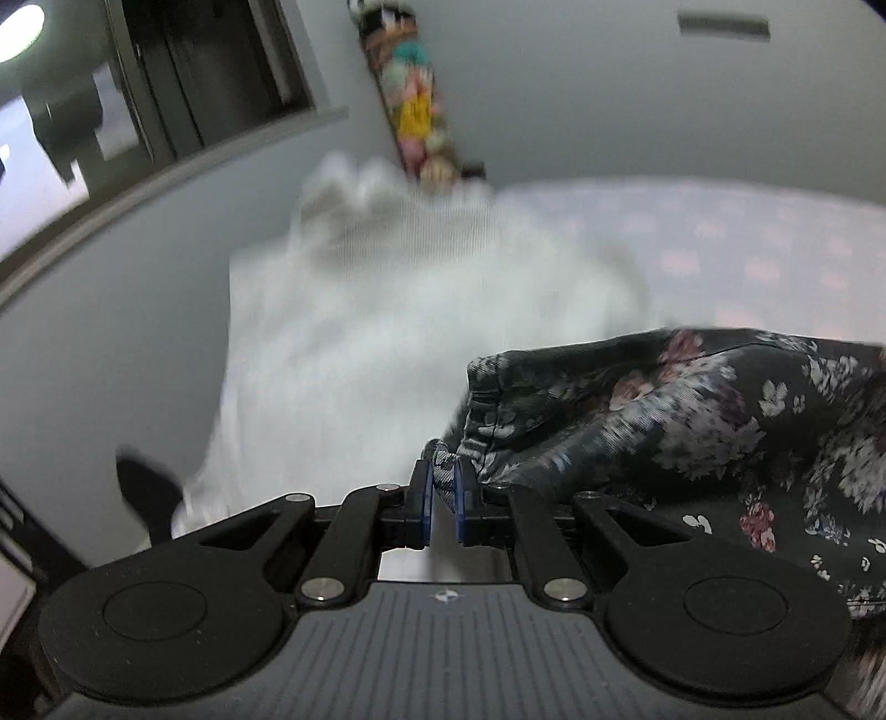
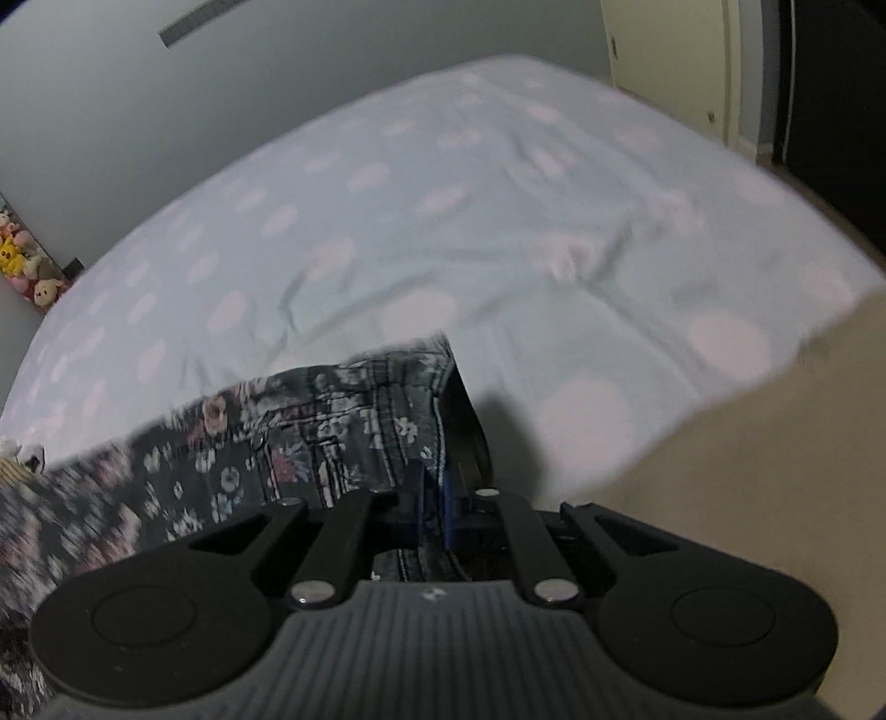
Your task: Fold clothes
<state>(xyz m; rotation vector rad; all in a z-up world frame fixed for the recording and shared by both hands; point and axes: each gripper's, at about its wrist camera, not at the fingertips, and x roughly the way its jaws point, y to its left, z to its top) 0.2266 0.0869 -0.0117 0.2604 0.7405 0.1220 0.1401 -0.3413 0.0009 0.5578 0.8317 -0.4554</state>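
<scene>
Between the blue pads of the left gripper [image 1: 441, 487] sits a bunched corner of the dark floral trousers [image 1: 692, 421], pinched tight with the pads drawn close on the fabric; from there the garment stretches away to the right, lifted and rumpled, its hem seam showing just above the fingertips. At the other end the right gripper [image 2: 433, 498] is likewise clamped on the trousers [image 2: 310, 437], its pads closed on the stitched waistband edge beside a rivet and pocket seam; the cloth trails off to the left of this gripper and blurs toward the frame's edge. Beyond the left gripper lies a heap of white clothing [image 1: 387, 310], blurred, resting on the bed near the wall; a small dark item [image 1: 147, 490] shows at its lower left, too blurred to name. Under everything spreads the bedsheet [image 2: 498, 221], pale blue with soft pink blotches, creased in places; its near edge hangs over a beige floor [image 2: 747, 471]. Behind the bed stands a grey wall [image 1: 609, 99] with a narrow vent [image 1: 724, 26]; a hanging column of plush toys [image 1: 412, 105] runs down it; a dark window [image 1: 210, 72] with its sill fills the upper left, and a cream door [image 2: 675, 61] stands at the far right.
</scene>
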